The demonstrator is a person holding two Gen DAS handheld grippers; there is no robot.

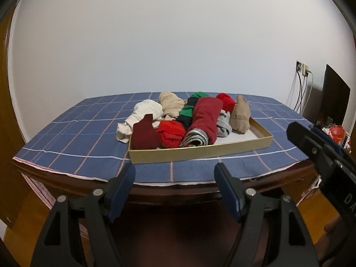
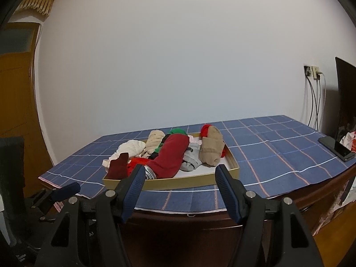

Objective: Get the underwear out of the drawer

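Ahead on the blue checked surface [image 1: 89,133], rolled underwear [image 1: 204,120] fills a shallow tan cardboard drawer tray [image 1: 200,152]. Both my left gripper [image 1: 174,174] and right gripper [image 2: 180,175] hang short, jaws apart, empty. Next I reach forward.

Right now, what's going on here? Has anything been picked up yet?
Nothing is held yet. Both the left gripper and right gripper are open and empty, hovering off the near edge of the table, short of the tray. The tray sits on the blue checked cloth, piled with rolled garments, including a long dark red roll. A white piece hangs over its left edge.
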